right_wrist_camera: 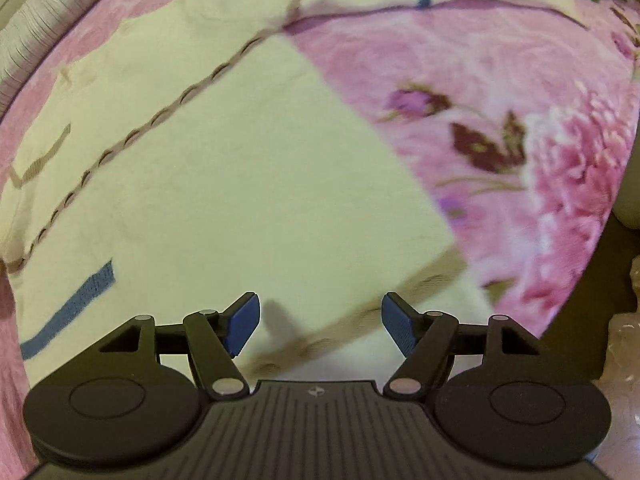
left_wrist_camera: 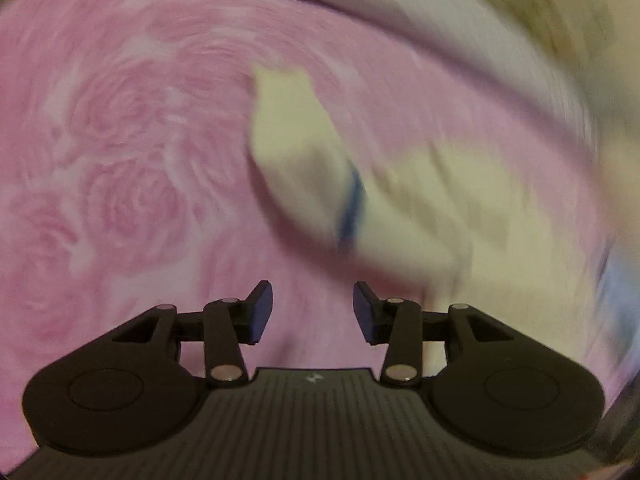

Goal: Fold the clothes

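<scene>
Right gripper (right_wrist_camera: 320, 326): jaws spread, nothing between the blue pads, pointing steeply down over the cream garment (right_wrist_camera: 224, 184). Garment lies flat on the pink floral bedspread (right_wrist_camera: 520, 128); tan stitched trim (right_wrist_camera: 160, 118) runs diagonally across it, blue stripe (right_wrist_camera: 68, 312) near its left edge.

Left gripper (left_wrist_camera: 313, 312): jaws parted, empty, above the bedspread (left_wrist_camera: 120, 160). Ahead and to the right, the cream garment (left_wrist_camera: 296, 136), heavily blurred, with a blue stripe (left_wrist_camera: 352, 212).
</scene>
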`<state>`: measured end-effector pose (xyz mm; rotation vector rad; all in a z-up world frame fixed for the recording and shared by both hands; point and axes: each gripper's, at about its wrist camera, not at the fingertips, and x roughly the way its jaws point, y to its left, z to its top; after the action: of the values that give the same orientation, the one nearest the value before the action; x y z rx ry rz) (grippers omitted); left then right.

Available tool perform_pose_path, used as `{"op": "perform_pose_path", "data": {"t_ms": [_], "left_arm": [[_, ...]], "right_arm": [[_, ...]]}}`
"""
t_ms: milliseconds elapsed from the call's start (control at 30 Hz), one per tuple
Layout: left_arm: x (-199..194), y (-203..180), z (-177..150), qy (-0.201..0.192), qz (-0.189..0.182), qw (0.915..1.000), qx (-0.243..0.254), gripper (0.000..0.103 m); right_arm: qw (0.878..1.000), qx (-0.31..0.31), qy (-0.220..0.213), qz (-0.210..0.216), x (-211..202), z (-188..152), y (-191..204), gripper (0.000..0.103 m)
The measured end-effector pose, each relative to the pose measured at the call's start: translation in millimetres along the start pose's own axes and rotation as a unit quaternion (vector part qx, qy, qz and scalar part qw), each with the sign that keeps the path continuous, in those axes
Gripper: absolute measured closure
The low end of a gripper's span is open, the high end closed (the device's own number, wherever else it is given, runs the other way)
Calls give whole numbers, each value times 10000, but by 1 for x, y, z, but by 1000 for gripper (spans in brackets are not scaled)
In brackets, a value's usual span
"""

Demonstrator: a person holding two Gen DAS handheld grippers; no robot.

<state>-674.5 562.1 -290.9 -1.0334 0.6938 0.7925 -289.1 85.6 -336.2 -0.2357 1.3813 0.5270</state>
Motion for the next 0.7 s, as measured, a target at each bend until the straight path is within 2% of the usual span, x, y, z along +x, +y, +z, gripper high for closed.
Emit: {"op": "perform_pose_path", "data": {"t_ms": [67,133,200,267,333,367,400,433,533,600,633,667,700], "left_arm": [[19,12,31,-93,-149,9987,-487,62],[41,18,56,-87,-152,9972,-731,61],[69,26,71,68,-147,9944,-1044,60],[92,35,72,279,-149,9893,-1422,61],[108,43,65,443,-295,9806,-1887,73],[108,44,60,398,-338,9780,-2021,96],[106,46,54,327,-362,9760,-2122,97],[94,45,51,191,-289,9780,-2057,97],[43,40,42,-299,29,9851,-1694,97],[-6,39,30,-747,548,9866,-1341,94],[-30,38,23,-974,827,9850,-1155,92],[-46,42,13,-1047,1280,9808,-1034,89],[-59,48,2,-1070,1784,9737,-932,75]], "right_arm": [[9999,74,-4,-117,4,2,9,29],[9997,142,11,-221,8,4,16,28],[9994,114,50,-319,14,11,23,27],[9991,77,72,-407,17,13,28,25],[9988,61,95,-470,19,13,32,24],[9987,43,106,-500,22,13,33,23],[9985,27,112,-529,22,13,33,23],[9984,14,121,-553,23,13,34,23],[9982,-16,143,-588,25,15,34,23],[9981,-32,156,-598,26,17,34,23],[9981,-36,162,-601,25,16,34,23],[9980,-39,168,-604,25,16,35,22],[9980,-43,174,-607,25,16,36,20]]}}
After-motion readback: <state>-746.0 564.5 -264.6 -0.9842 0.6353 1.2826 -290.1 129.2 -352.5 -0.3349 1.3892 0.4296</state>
